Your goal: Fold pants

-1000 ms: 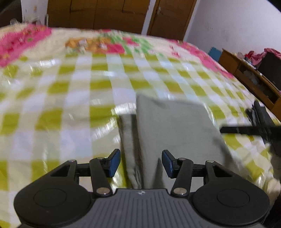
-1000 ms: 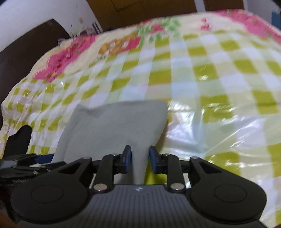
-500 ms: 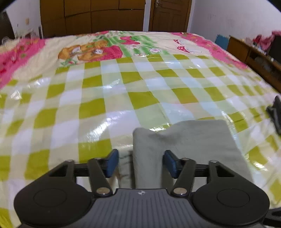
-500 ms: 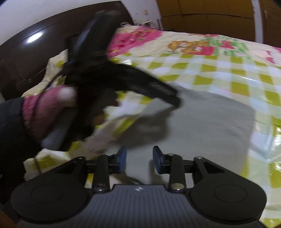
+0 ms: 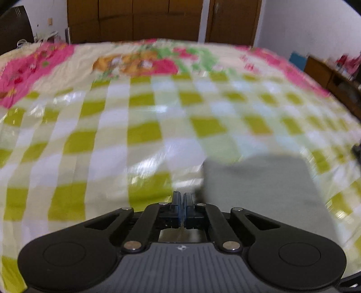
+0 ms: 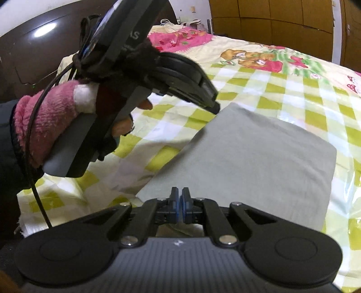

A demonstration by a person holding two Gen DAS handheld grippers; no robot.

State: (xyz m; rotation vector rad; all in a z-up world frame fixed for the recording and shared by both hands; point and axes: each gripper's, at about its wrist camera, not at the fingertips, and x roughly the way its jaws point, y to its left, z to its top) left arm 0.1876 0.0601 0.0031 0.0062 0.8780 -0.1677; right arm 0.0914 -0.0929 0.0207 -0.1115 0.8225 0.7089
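Pants lie folded square on bed; left tongs and right tongs have just clenched empty, clear of cloth. Fold looks finished.

Bedroom setup: the bed had a shiny green-and-white checked cover with pink cartoon print up top. Brown wooden wardrobe doors ran along the far wall, white walls beside them. A dark glossy headboard caught a lamp glare, and a low wooden shelf unit sat off to the side.
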